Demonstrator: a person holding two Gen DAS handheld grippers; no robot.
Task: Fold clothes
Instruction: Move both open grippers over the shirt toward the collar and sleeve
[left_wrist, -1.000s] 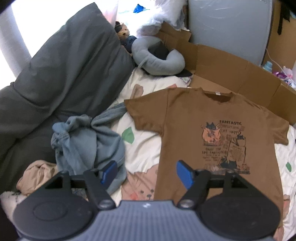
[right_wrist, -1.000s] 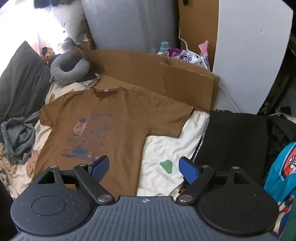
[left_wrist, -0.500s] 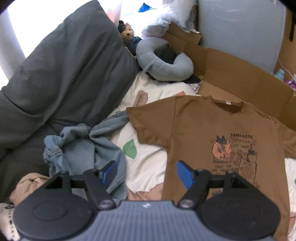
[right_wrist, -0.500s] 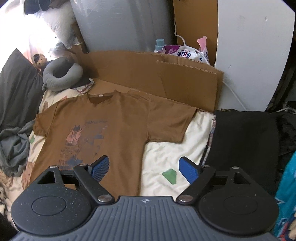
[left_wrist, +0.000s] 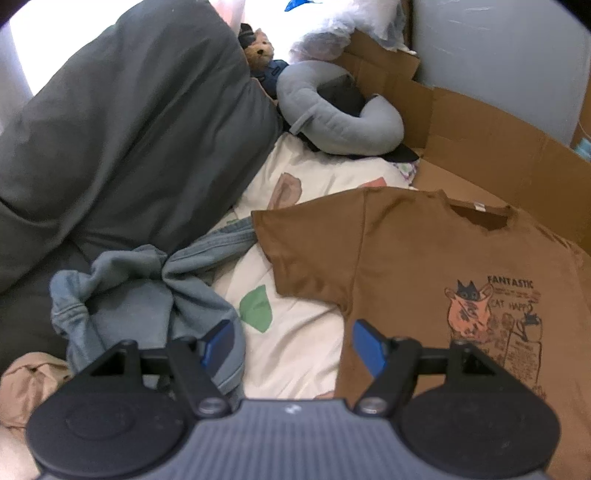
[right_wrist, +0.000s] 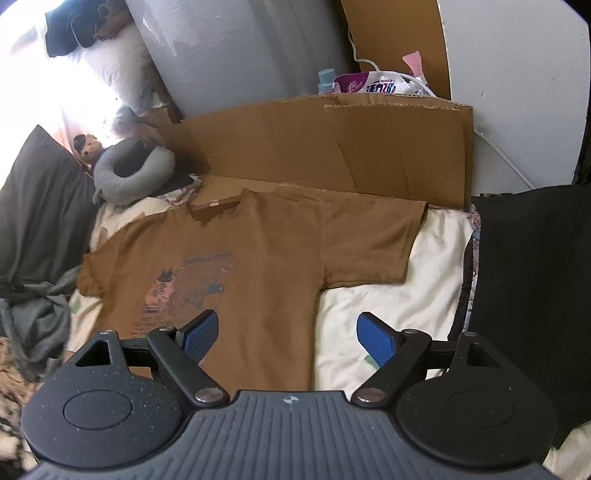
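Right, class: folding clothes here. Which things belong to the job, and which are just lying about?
Job: brown T-shirt spread flat; left tool and right tool, both open.

Lying about: neck pillow, teddy bear, grey pillow, cardboard, crumpled blue garment.

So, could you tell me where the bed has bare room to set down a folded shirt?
Bare sheet lies between the brown shirt and the black cloth, below the sleeve. A narrower strip separates the shirt from the blue garment. That pillow side is crowded.
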